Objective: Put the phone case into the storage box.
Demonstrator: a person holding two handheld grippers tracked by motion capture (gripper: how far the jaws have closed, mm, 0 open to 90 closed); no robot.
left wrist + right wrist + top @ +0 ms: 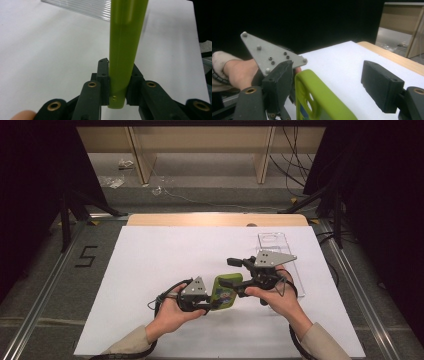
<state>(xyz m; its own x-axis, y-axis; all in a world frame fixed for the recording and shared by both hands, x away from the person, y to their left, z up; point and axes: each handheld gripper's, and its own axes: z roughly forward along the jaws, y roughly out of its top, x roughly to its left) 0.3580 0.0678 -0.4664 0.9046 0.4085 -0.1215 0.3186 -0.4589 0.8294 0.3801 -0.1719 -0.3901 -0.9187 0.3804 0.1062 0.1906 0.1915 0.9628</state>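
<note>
We hold the green case (pixel 223 293) above the surface (pixel 150 265), its long axis running from the left tongs (pixel 117 93) toward the right tongs (pixel 332 85). The left tongs clamp one end edge-on. The right tongs stand wide: the case's far end lies between them, unpressed. A clear tray (pixel 275 242) lies beyond.

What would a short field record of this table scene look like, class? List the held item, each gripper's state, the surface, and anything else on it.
Held item: green case, above the table
Left gripper: jaws shut on the case's edge
Right gripper: jaws apart around the case's other end, far pad clear of it
Surface: white sheet over a wooden table
Other item: clear plastic tray, far right on the sheet
</note>
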